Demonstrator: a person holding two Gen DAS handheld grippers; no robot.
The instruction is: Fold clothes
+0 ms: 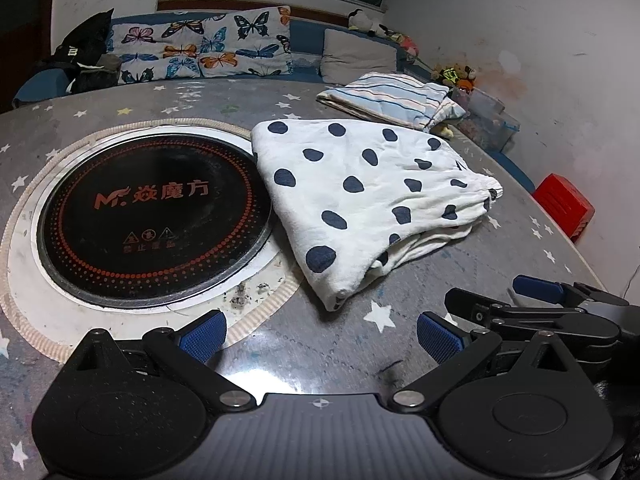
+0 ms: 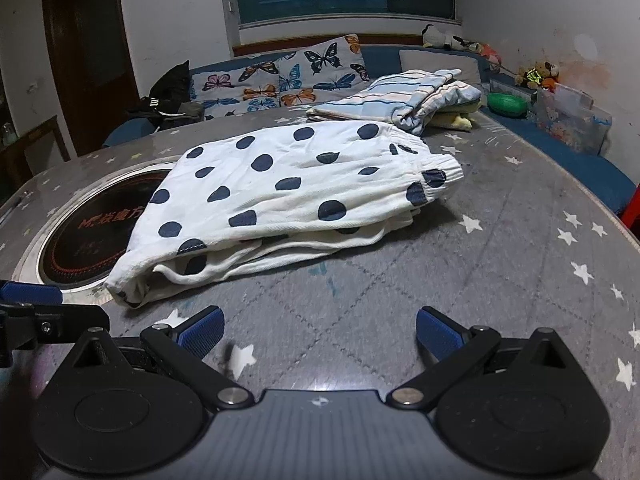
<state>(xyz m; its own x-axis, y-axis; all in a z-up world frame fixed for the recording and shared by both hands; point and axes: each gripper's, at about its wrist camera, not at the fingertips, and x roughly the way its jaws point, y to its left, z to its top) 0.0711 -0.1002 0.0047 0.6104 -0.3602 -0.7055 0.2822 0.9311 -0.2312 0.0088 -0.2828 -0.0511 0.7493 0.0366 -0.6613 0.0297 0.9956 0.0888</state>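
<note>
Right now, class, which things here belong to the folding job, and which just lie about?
Job: dotted garment, folded; striped garment, folded; left gripper and right gripper, both open, empty.

Lying about: hotplate, butterfly cushion, soft toys, red box.

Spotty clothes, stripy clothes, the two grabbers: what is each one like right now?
Spotty clothes: folded, flat on the table, partly over the round cooktop.
Stripy clothes: folded, lying behind the spotty ones.
Left gripper: open, empty.
Right gripper: open, empty.
</note>
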